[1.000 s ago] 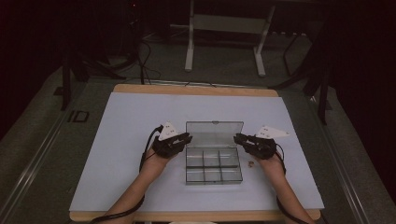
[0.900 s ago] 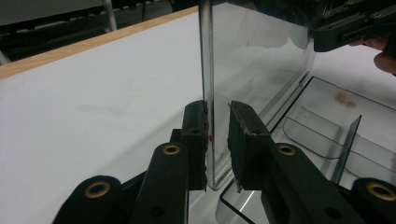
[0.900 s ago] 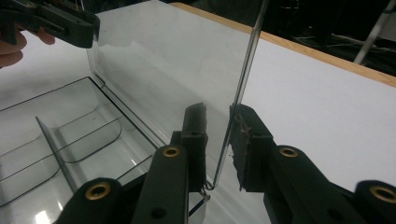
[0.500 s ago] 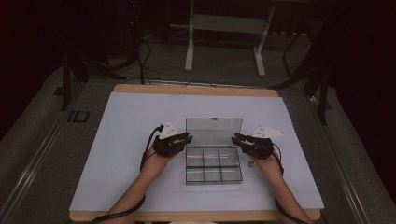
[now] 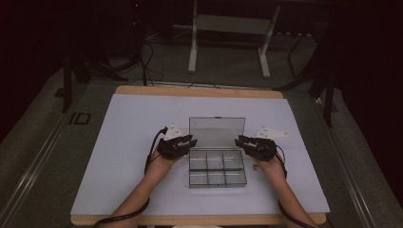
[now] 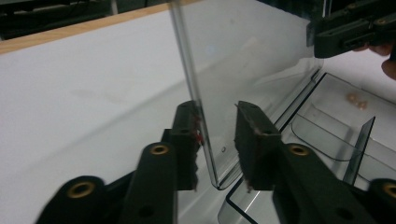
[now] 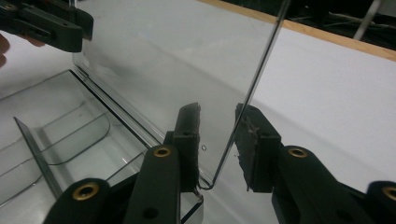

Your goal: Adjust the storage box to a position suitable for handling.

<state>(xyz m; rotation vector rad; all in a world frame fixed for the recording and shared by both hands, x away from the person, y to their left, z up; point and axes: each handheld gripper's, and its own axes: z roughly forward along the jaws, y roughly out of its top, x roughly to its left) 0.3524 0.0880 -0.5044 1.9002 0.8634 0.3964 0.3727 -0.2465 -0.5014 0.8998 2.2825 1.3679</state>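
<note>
Both hand-held grippers had crept slightly inward toward the box over the last second, the box itself unmoved. At this moment the left hand-held gripper (image 5: pixel 189 141) sat at the left edge of the raised lid (image 5: pixel 217 132) and the right hand-held gripper (image 5: pixel 239 141) at its right edge.

From the high view the jaws were small and dark, and whether they touched the lid could not be made out. The left gripper view showed the jaws spread, the lid's lower corner (image 6: pixel 212 172) standing in the gap close to the left jaw pad, contact unclear. The right gripper view showed the same: jaws parted, the lid's edge (image 7: pixel 243 121) between them, nearer the right jaw, nothing clamped.

The clear plastic box (image 5: pixel 217 166) was a shallow rectangle with rounded corners, its tray split by thin see-through dividers into six compartments. Its long axis ran from one hand-held gripper to the other, and the hinged lid stood nearly upright along the far side. The lid was smooth, glossy and faintly grey, blurring the pale bench (image 5: pixel 128 123) behind it. A tiny pinkish item (image 6: pixel 356 100) lay beyond the tray, too blurred to identify. The bench's top was a matte light sheet with a wooden edge (image 5: pixel 199 91). Cables (image 5: pixel 151 156) trailed from each hand-held gripper along the forearms, cut off at the bottom.
</note>
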